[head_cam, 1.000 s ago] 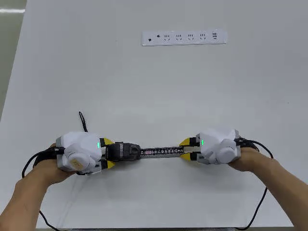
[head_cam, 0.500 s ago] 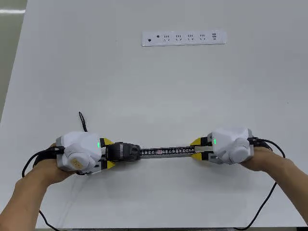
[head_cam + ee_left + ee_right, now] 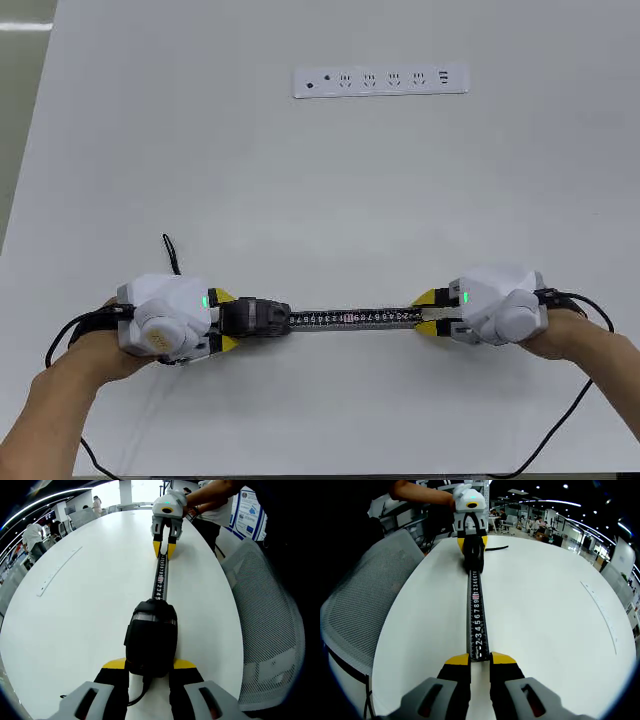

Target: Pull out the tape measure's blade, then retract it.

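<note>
Since a second ago our right gripper (image 3: 428,313) has travelled farther from the black rounded tape measure case (image 3: 258,316), so more of the thin black blade (image 3: 350,319) lies drawn out. Our left gripper (image 3: 226,319) and the case have kept their place.

The case is a smooth, blocky shell with softened corners and a ribbed top. The left gripper's yellow-tipped jaws are clenched on its two sides. The blade is a flat, narrow strip printed with white numerals and one red mark. It looks taut and straight. The right gripper's jaws, also yellow-tipped, are pinched on the blade's free end.

We take the long white power strip (image 3: 380,80) as our landmark. The case sits on our side of it, well apart, and beyond its left end. The blade's long axis runs parallel to the strip's length, from the case toward the right gripper, which is level with the strip's right end. A thin black cord (image 3: 172,250) curls on the tabletop beyond the left gripper, on the strip's side of it.

The matt white table (image 3: 300,180) has a rounded edge. In the two gripper views a grey mesh chair (image 3: 270,610) stands beside it, in an open office with ceiling lights and people far off.
</note>
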Action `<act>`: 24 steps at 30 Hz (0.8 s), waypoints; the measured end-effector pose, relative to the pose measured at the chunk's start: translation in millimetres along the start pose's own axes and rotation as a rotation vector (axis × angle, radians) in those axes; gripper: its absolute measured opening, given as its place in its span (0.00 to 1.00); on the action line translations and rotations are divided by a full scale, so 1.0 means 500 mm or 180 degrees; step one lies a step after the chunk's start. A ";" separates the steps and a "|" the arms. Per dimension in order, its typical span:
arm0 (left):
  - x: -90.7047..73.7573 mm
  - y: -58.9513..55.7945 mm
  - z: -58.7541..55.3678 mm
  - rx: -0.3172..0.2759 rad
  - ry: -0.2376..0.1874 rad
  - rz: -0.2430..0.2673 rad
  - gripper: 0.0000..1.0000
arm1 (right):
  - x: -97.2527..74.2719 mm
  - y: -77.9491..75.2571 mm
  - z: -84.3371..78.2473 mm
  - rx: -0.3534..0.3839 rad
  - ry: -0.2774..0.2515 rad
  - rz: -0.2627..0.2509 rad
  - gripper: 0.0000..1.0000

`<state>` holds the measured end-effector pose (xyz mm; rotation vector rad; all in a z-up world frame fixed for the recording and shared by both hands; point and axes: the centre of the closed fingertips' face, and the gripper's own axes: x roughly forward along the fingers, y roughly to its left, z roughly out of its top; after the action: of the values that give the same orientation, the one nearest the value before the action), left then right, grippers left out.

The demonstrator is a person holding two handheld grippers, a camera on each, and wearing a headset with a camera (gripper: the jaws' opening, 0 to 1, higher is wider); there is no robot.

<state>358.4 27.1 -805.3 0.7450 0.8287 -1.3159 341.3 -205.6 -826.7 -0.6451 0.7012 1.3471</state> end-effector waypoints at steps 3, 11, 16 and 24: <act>0.000 0.000 0.000 0.0002 0.0005 -0.0003 0.28 | -0.005 0.001 -0.005 0.0007 0.0010 -0.0005 0.12; 0.001 -0.002 0.000 0.0004 0.0010 -0.0011 0.28 | -0.013 0.004 -0.015 0.0016 0.0034 -0.0012 0.12; 0.002 -0.002 0.000 0.0002 0.0010 -0.0014 0.28 | -0.016 0.002 -0.019 0.0017 0.0043 -0.0016 0.12; 0.002 -0.004 -0.001 -0.0006 0.0024 -0.0027 0.28 | -0.034 0.000 -0.042 0.0022 0.0101 -0.0035 0.12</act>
<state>356.5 26.7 -806.2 0.7461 0.8398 -1.3203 338.3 -232.4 -827.2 -0.6652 0.7264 1.3263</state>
